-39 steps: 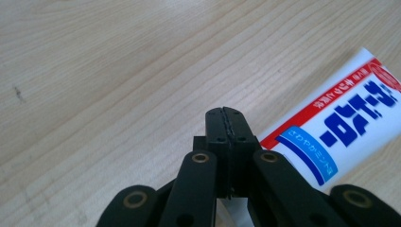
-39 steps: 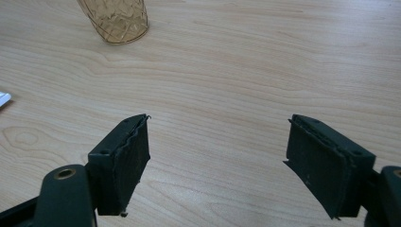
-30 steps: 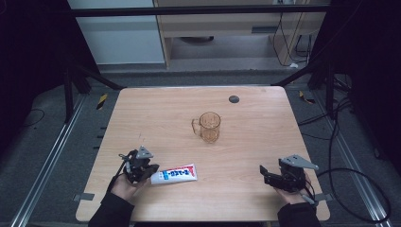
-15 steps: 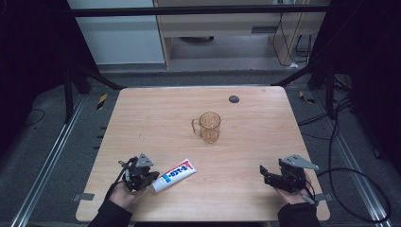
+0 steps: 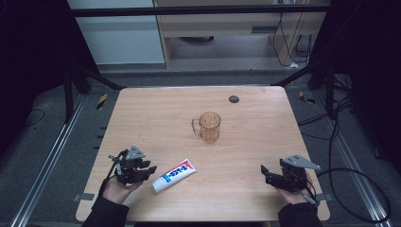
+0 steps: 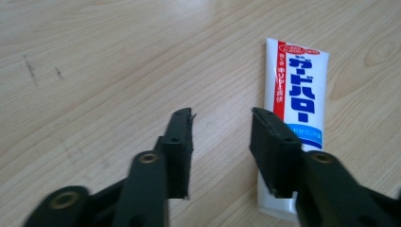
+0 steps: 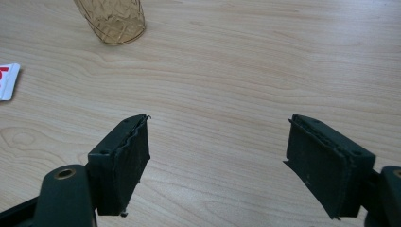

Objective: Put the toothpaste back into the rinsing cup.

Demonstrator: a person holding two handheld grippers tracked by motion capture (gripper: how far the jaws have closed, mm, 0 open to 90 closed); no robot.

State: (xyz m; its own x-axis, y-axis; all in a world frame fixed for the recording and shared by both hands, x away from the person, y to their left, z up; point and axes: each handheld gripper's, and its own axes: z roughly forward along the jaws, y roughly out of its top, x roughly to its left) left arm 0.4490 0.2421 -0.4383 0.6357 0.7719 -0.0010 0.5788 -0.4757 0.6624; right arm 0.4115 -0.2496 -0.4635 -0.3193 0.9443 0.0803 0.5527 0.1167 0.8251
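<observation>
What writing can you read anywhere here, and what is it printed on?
"ガードハロー", in big blue Japanese letters: on the white toothpaste tube lying on the table.
Small white Japanese print runs along the tube's red stripe, with more on its light blue band: too small and blurred to read.
In the high view the tube shows blue and red marks, unreadable there.
The amber mug carries no writing that can be seen.

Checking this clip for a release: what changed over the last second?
The left tongs have just been opening and let go of the toothpaste tube, which now lies beside them, turned at more of a slant; nothing sits between the jaws. The right tongs, the cup and the table stayed put.
</observation>
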